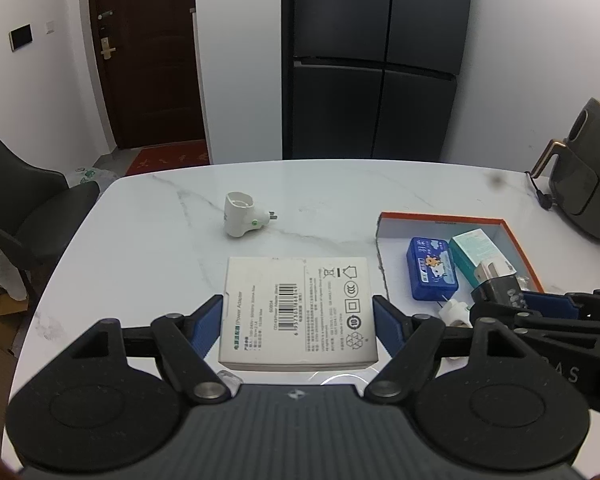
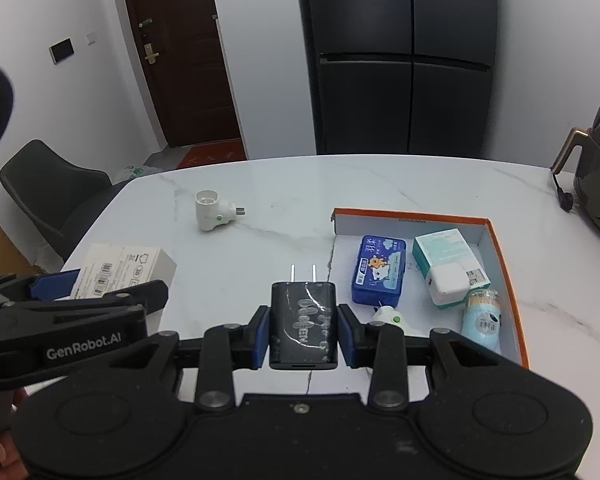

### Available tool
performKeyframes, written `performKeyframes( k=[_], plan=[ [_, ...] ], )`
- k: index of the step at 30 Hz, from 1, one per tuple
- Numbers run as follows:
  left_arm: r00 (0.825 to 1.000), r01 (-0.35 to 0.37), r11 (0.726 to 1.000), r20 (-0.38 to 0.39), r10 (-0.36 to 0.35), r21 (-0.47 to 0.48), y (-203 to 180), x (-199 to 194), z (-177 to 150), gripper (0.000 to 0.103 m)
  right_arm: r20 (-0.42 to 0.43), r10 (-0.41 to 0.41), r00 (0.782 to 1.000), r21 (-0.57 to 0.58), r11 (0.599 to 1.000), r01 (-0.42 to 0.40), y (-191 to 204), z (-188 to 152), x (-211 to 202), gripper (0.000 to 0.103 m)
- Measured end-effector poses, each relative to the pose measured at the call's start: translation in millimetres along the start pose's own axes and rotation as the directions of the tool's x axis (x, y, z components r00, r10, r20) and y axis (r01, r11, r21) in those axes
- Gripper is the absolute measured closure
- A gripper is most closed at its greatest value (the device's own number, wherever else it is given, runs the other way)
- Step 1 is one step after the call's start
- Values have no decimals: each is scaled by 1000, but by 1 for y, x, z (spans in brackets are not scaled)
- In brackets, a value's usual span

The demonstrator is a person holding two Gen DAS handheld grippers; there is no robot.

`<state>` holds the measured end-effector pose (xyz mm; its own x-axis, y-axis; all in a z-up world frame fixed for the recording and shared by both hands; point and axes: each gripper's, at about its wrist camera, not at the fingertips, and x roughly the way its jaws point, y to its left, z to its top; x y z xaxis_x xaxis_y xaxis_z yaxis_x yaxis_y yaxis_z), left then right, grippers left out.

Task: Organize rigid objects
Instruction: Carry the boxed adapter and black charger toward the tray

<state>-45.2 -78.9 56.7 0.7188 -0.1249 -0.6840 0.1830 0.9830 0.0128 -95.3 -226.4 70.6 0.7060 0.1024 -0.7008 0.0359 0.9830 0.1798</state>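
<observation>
My left gripper (image 1: 298, 314) is shut on a white power adapter box (image 1: 298, 312), held above the marble table (image 1: 160, 248); the box also shows in the right wrist view (image 2: 126, 266). My right gripper (image 2: 303, 330) is shut on a black charger plug (image 2: 303, 322), prongs pointing forward, just left of the orange-rimmed tray (image 2: 507, 280). The tray holds a blue box (image 2: 377, 276), a teal box (image 2: 447, 256), a white cube adapter (image 2: 447, 282), a light blue toothpick jar (image 2: 481, 320) and a small white plug (image 2: 387, 314). A white socket adapter (image 1: 242, 216) lies alone on the table.
A dark air fryer (image 1: 579, 176) with a cord stands at the table's right back. A dark chair (image 1: 24, 200) is at the left edge. A black fridge (image 1: 375, 60) and a brown door (image 1: 148, 52) are behind.
</observation>
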Motion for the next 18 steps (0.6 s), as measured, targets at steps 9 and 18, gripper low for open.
performKeyframes(
  k=[9,18],
  plan=[
    [1000,30,999,-6,-30,23,-16,-1,-5,24,-1,-23,1000,25,999,23,-14,-6,-7,60],
    [998,57,997,-10,-56,48,-36,-2,-8,24,2,-47,999,52,998,47,-29,-12,-16,60]
  ],
)
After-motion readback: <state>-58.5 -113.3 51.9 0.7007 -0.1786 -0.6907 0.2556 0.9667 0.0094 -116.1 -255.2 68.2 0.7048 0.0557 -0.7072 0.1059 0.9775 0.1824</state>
